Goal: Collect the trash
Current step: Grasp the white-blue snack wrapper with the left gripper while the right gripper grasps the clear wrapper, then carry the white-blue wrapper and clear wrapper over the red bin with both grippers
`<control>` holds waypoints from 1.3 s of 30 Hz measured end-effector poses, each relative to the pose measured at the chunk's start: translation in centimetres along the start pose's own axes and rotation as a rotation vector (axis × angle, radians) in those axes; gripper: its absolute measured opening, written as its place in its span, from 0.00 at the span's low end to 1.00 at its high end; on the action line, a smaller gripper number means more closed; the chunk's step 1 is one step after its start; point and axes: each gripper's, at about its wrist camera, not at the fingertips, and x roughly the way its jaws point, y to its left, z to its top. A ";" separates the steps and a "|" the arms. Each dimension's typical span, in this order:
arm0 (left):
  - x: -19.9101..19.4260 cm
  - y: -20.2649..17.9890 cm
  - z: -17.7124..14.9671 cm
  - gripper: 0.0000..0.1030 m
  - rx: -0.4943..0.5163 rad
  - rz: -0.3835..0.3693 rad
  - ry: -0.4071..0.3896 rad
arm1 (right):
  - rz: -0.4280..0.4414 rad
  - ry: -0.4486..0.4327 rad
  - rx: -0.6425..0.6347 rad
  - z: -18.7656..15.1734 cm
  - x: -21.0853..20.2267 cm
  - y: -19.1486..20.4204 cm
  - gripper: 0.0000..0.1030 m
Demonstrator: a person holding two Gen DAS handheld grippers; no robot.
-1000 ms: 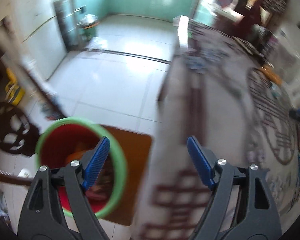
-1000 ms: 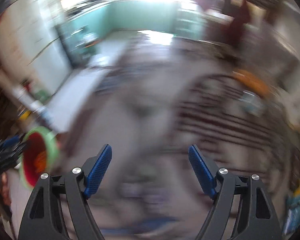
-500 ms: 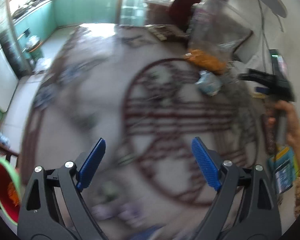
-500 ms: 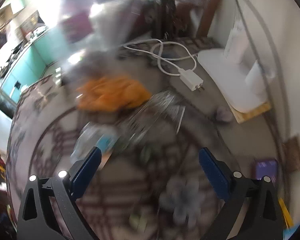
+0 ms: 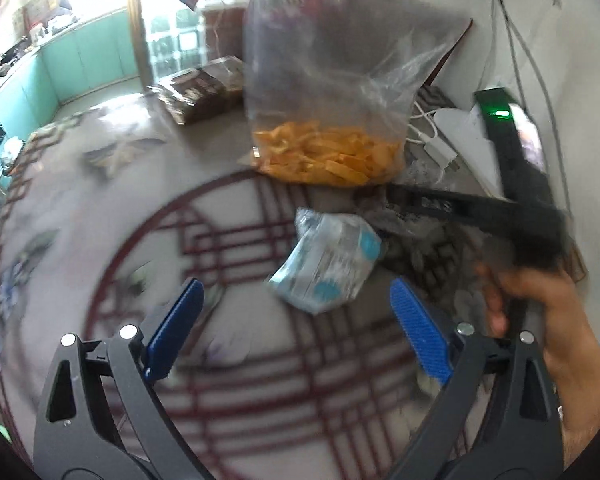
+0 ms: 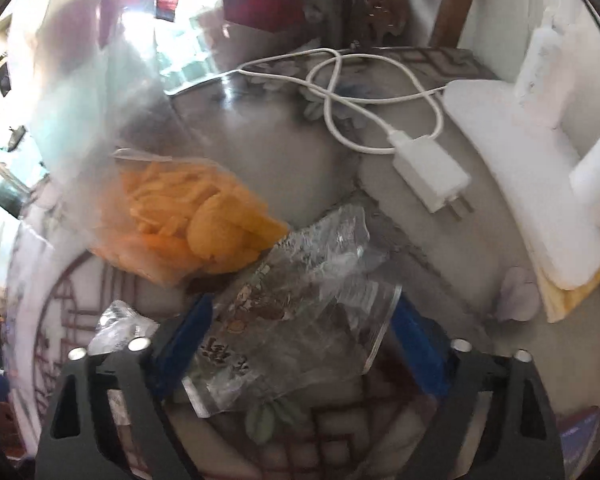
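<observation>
My left gripper (image 5: 296, 322) hangs over the patterned table with its jaws opening and nothing between them. A crumpled blue-and-white wrapper (image 5: 328, 264) lies just ahead of it. Behind that stands a clear bag of orange chips (image 5: 328, 156). A hand (image 5: 540, 308) holds my right gripper (image 5: 404, 200) at the right, pointing down beside the bags. In the right wrist view its jaws (image 6: 300, 336) are closing around a clear printed wrapper (image 6: 292, 312) that lies flat between the blue pads. The chip bag (image 6: 192, 224) sits up to its left.
A white charger (image 6: 432, 176) with its looped cable lies behind the wrapper, and white foam blocks (image 6: 540, 184) stand along the wall at right. Another crumpled clear wrapper (image 6: 120, 324) lies at the left pad. A stack of dark packets (image 5: 196, 92) sits at the table's far side.
The left view swung from a red, green-rimmed bin on the floor over to the table and its jaws widened. The right gripper came down over the clear wrapper and its jaws narrowed around it.
</observation>
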 end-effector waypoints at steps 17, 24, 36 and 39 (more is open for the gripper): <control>7.4 -2.2 0.9 0.40 0.034 -0.032 0.045 | 0.085 -0.176 0.046 -2.9 -6.3 -1.7 0.19; 2.1 -0.9 0.5 0.27 0.041 0.000 -0.012 | 0.050 -0.194 -0.039 -4.7 -8.9 1.7 0.20; -16.3 2.8 -5.5 0.27 0.015 0.159 -0.195 | 0.104 -0.213 -0.241 -11.9 -17.2 12.2 0.21; -18.4 4.0 -6.9 0.27 -0.022 0.172 -0.207 | 0.136 -0.212 -0.288 -14.1 -19.0 15.3 0.21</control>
